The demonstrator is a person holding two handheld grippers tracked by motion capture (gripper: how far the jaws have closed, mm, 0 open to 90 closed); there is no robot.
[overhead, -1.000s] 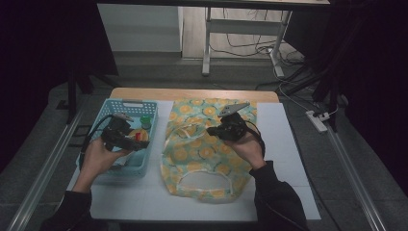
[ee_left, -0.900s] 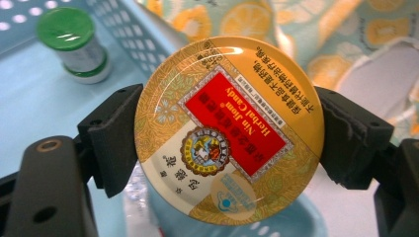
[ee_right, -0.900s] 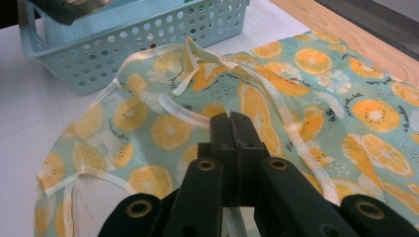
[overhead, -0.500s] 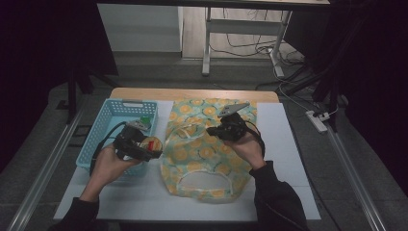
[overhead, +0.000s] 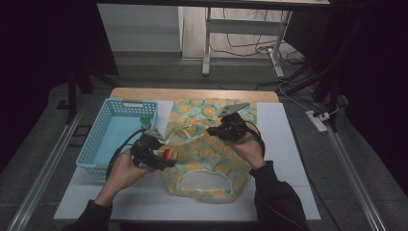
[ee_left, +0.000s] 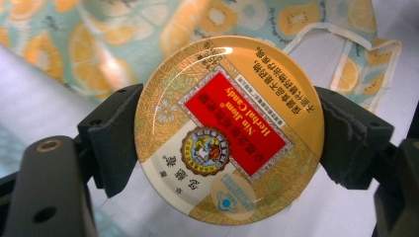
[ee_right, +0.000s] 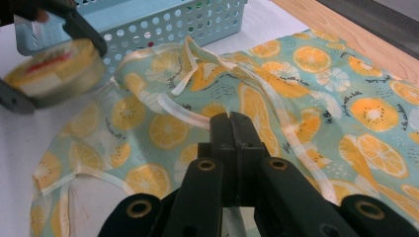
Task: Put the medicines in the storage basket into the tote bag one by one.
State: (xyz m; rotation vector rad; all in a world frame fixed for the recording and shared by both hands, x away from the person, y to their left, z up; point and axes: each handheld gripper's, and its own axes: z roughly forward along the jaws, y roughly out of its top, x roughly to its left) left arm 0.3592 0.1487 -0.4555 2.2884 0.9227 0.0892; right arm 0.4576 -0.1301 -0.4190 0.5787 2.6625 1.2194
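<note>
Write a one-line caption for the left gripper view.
Left gripper clamps a round herbal candy tin above the orange-print cloth bag.

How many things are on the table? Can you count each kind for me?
Round candy tin, held in the left gripper: 1
Blue basket: 1
Small green thing in the basket, too small to tell what: 1
Orange-print cloth bag, its strap pinched by the right gripper: 1
Total: 4
</note>
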